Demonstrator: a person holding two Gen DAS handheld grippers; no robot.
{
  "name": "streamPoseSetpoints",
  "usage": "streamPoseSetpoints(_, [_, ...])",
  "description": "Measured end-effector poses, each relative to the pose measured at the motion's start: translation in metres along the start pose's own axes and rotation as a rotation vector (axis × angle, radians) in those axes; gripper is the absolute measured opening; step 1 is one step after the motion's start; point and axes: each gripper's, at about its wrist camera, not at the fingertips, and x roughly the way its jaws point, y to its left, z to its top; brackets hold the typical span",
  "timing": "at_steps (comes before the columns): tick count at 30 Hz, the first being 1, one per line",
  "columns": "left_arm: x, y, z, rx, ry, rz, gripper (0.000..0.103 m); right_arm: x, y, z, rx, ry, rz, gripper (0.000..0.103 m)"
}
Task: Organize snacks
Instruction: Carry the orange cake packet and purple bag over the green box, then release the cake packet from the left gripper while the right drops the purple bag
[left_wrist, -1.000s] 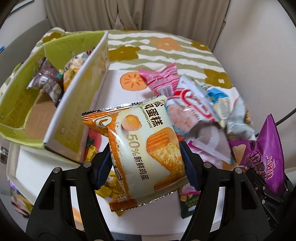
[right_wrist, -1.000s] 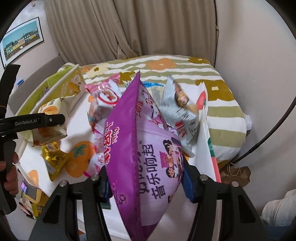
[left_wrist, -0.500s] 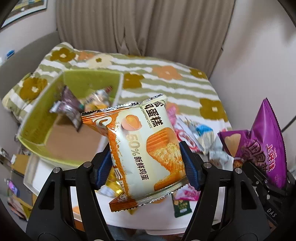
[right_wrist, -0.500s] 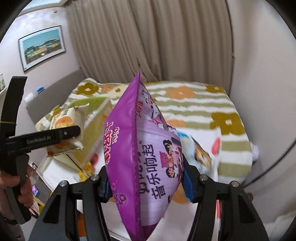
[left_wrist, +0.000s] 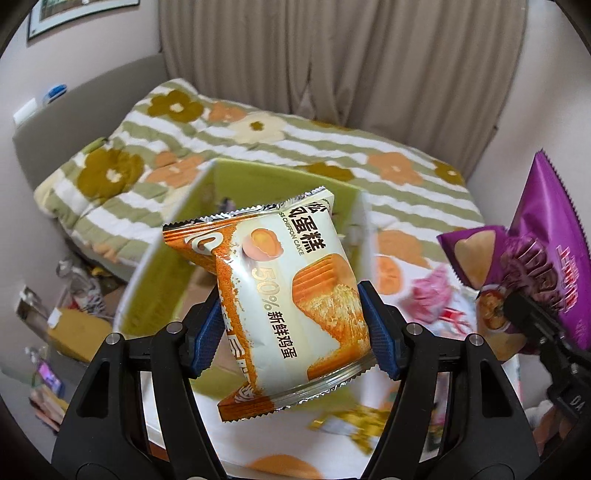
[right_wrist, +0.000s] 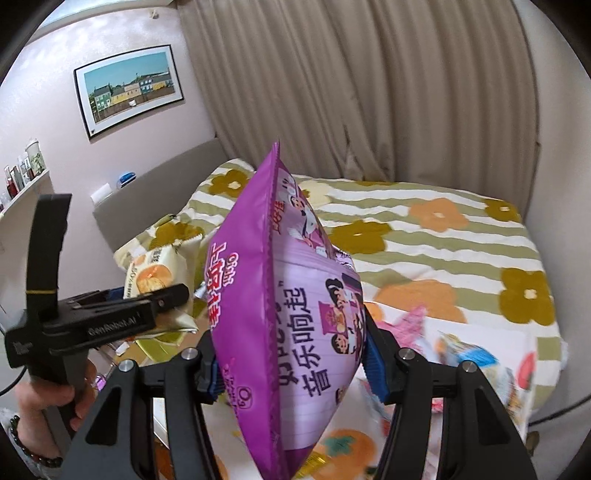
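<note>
The fingers (left_wrist: 380, 332) of the left gripper (left_wrist: 291, 332) are clamped on a chiffon cake packet (left_wrist: 288, 295), their blue pads pressing its two sides; the fingers (right_wrist: 375, 363) of the right gripper (right_wrist: 290, 363) are likewise closed on a purple snack bag (right_wrist: 288, 314), squeezing its lower half. The cake packet is held in the air above the green box (left_wrist: 162, 280), its long axis running up and away from the camera and leaning to the left, its printed face toward the lens, the crimped top edge farthest off and the silver bottom seam nearest. The purple bag stands nearly upright in the right gripper, long axis vertical with the pointed top tilted slightly left, its side seam turned toward the camera; it hangs over the bed (right_wrist: 443, 236).

The left wrist view alone shows the open green box beneath the packet with cardboard at its bottom, loose gold-wrapped sweets (left_wrist: 351, 421) on the white cloth near the bottom edge, and blurred clutter on the floor at the left; there the purple bag appears at the right edge, front face showing. The right wrist view alone shows a person's hand (right_wrist: 48, 402) around the left gripper's handle, a beaded bracelet (right_wrist: 29, 446) on the wrist, a framed picture (right_wrist: 129, 88) on the wall, a shelf of bottles (right_wrist: 22, 173), and more snack packets (right_wrist: 469, 354) lying on the bed at the right.
</note>
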Motion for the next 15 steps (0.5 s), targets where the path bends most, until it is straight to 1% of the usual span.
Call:
streamPoseSetpoints(4, [0.026,0.033,0.006,0.01,0.046,0.018,0.065,0.038,0.026,0.014,0.006,0.034,0.025,0.055])
streamPoseSetpoints(9, [0.062,0.06,0.011,0.053,0.121,0.01,0.066,0.071,0.05,0.027,0.025,0.067,0.018,0.055])
streamPoseSetpoints(10, [0.067,0.061,0.011,0.067,0.133,0.01,0.069,0.074,0.051,0.027,0.029,0.071,0.014,0.055])
streamPoseSetpoints(12, [0.075,0.066,0.012,0.099,0.14,0.02,0.084,0.082,0.055,0.028,0.038,0.082,0.004,0.055])
streamPoseSetpoints(13, [0.077,0.067,0.012,0.114,0.136,0.029,0.097,0.087,0.057,0.028,0.045,0.092,-0.001,0.055])
streamPoseSetpoints(14, [0.078,0.068,0.012,0.126,0.127,0.032,0.102,0.091,0.059,0.028,0.052,0.1,-0.005,0.055])
streamPoseSetpoints(15, [0.078,0.068,0.011,0.134,0.122,0.031,0.102,0.096,0.061,0.026,0.059,0.11,-0.007,0.055])
